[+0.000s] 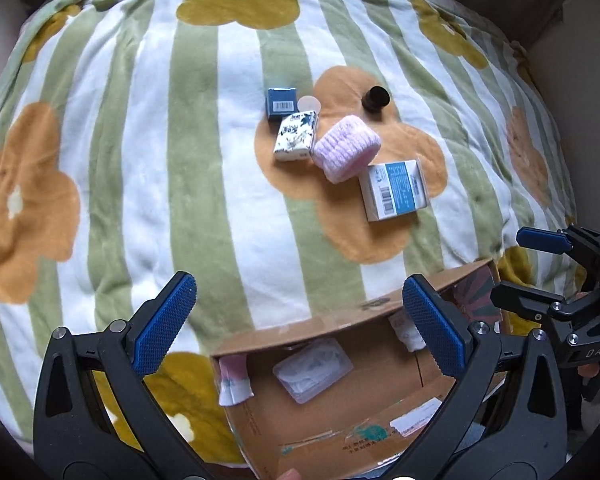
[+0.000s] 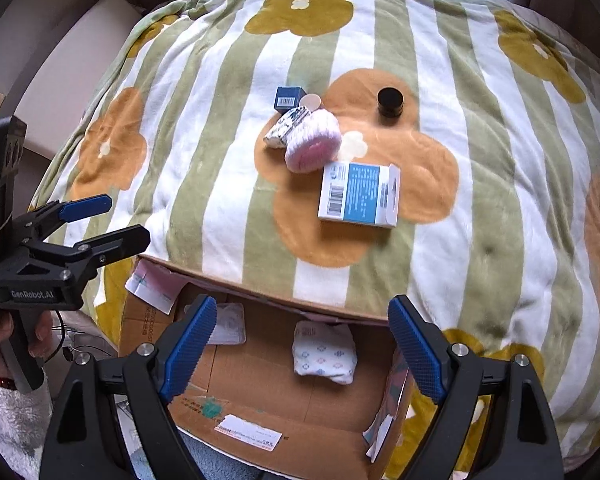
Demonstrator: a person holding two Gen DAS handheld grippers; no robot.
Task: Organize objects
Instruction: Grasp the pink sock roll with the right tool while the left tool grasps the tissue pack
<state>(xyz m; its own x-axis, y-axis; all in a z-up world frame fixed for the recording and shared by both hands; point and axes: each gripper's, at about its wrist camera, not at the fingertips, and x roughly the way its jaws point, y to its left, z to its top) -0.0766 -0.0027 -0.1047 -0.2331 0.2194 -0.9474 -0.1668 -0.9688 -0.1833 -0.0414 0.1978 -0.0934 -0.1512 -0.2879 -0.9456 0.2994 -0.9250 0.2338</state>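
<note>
**Both grippers poised over open box as clutter waits on the blanket**

Jaws stand wide and empty on the left gripper [image 1: 300,328] and the right gripper [image 2: 300,344], each hovering above the open cardboard box [image 2: 260,384], which already holds a patterned tissue pack [image 2: 325,354] and a clear plastic packet [image 1: 313,369]. Beyond the box, on the striped flower blanket [image 2: 480,200] covering the bed, lie the things yet to be sorted. Nearest the box is a blue-and-white carton [image 2: 358,194], lying flat. Just behind it, a pink knitted roll [image 2: 312,144] touches a floral tissue pack [image 1: 295,135]. Farther from the box sit a small dark-blue box [image 1: 281,104] and a pale round lid [image 1: 310,103]; a black jar [image 2: 390,105] stands apart to their right. The carton looks light and stiff, best pinched across its narrow sides; the roll appears soft and should compress, so a grip through its middle seems safest. The jar may be slick.
</note>
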